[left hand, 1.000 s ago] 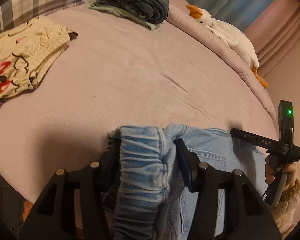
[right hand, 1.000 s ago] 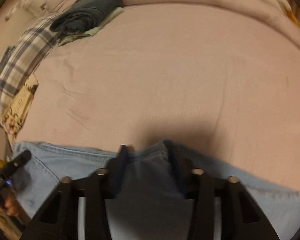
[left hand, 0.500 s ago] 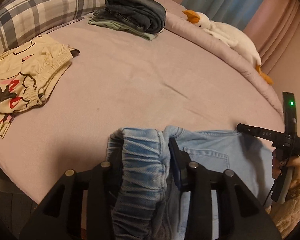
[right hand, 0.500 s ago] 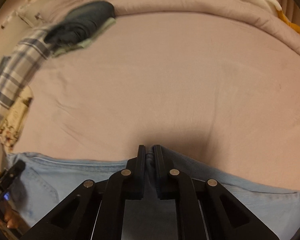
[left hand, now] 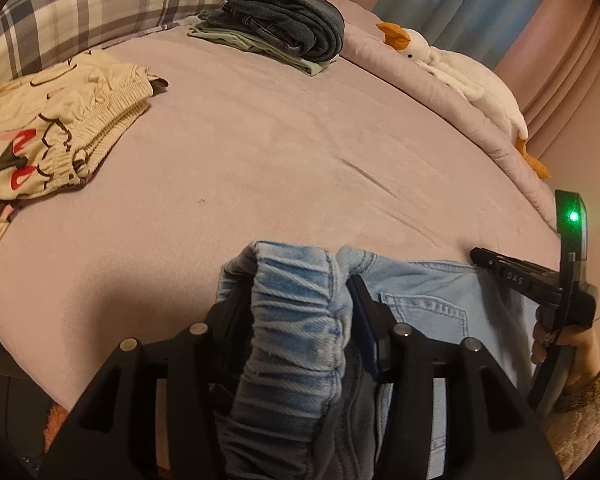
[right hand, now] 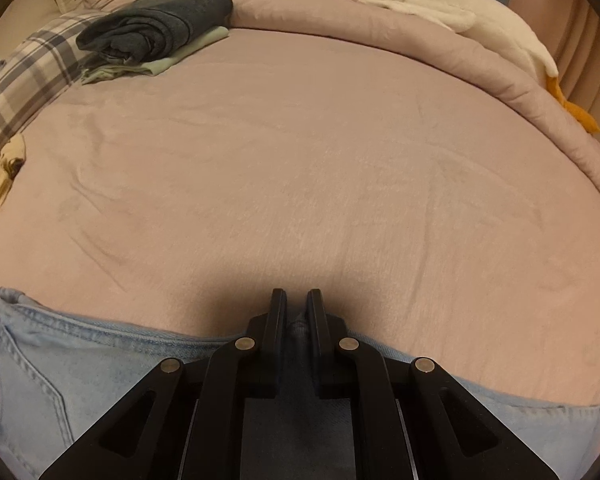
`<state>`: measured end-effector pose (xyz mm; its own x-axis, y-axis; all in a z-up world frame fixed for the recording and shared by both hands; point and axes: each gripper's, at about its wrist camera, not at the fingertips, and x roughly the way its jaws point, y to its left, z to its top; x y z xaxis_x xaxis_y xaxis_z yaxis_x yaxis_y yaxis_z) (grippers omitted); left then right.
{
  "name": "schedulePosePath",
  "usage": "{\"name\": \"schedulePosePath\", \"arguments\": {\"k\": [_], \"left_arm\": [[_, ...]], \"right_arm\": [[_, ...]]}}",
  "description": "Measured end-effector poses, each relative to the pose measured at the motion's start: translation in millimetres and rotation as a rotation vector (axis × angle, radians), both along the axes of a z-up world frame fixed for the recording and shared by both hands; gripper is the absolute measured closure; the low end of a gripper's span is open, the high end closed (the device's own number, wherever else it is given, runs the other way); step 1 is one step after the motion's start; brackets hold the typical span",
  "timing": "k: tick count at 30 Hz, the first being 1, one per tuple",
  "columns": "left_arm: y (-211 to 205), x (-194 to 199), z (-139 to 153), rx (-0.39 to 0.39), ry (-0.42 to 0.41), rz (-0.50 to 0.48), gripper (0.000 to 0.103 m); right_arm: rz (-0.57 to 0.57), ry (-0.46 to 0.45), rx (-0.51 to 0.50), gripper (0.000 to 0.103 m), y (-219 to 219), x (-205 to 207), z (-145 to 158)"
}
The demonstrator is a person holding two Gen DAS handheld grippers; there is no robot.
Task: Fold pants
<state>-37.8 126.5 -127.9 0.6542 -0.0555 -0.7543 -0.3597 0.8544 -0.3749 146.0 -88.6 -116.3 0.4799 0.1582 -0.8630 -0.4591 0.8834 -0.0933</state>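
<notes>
Left wrist: both tongs [left hand: 300, 300] [right hand: 297, 312] clamped on the jeans [left hand: 420, 300].

Pink bed [right hand: 300, 168], plaid pillow [left hand: 92, 12], blue curtain [left hand: 460, 12], dim warm light

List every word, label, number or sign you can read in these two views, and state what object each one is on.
"DAS": pale letters on the black body of the right gripper, seen from the left wrist view.
The red and black marks on the cream printed shorts are a pattern; no word can be read.
Nothing readable on the light blue jeans, or anywhere in the right wrist view.
</notes>
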Motion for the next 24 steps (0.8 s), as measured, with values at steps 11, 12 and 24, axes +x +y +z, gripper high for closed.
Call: {"name": "schedulePosePath", "arguments": {"k": [11,12,24], "left_arm": [[3.3,-2.3,-1.5,-0.030,-0.017,-0.010,0.052],[3.6,-2.2,-1.1,-0.029,-0.017,-0.011,0.052],[3.4,-2.1,-1.3,-0.031,-0.018,-0.015,0.051]], "right_arm": [[-0.016,0.008,0.031,0.094,-6.1,1.1,0.7],[-0.018,0.006,0.031,0.094,-5.8,1.3,0.4],[-0.021,0.008,0.046,0.094,-4.3,4.4,-2.2]]}}
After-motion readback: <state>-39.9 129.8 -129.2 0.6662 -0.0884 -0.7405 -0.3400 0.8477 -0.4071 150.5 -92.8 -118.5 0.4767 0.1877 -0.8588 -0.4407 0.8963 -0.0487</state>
